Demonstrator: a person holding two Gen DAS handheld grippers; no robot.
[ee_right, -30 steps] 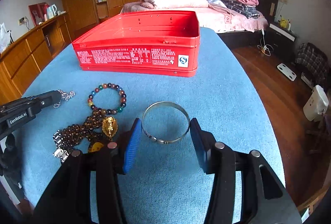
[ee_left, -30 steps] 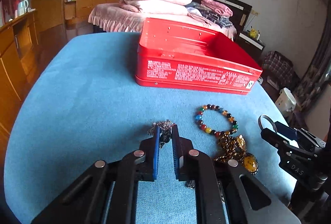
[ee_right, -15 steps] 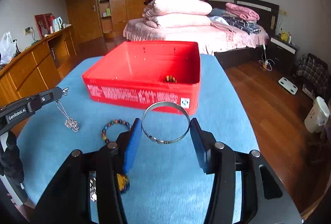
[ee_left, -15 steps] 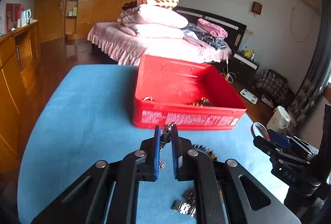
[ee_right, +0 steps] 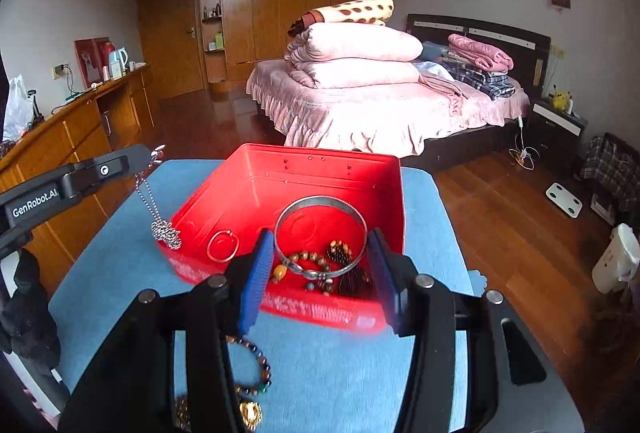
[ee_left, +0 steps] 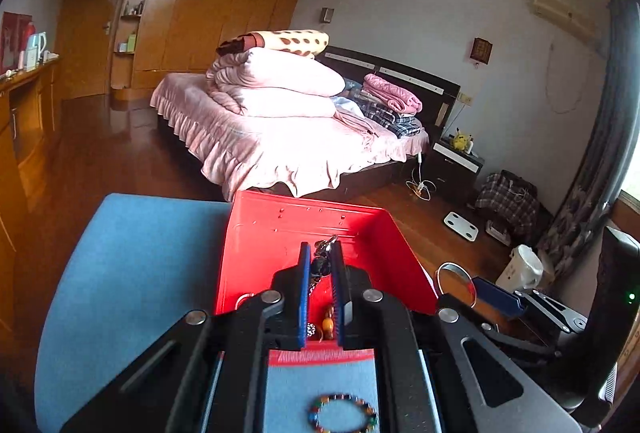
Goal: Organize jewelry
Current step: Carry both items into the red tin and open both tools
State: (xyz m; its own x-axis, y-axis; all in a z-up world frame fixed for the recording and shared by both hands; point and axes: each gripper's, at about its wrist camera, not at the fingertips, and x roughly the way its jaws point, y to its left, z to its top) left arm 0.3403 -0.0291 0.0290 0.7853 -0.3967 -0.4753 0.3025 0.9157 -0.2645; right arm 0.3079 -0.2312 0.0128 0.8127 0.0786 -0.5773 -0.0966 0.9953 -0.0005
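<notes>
Blue worktop [ee_right: 340, 373] drops away as both grippers have swung over the red box [ee_right: 320, 185], left gripper [ee_left: 320, 261] clenched on the chain [ee_right: 160, 217], right gripper [ee_right: 320, 253] clamping the bangle [ee_right: 320, 205], ready to drop.

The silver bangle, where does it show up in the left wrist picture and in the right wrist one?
Left wrist view: the bangle is at right, edge-on, held in the right tongs, beside the tin.
Right wrist view: the bangle is at centre, clamped between both blue pads, over the tin.
Shared landmark: the red tin.
</notes>
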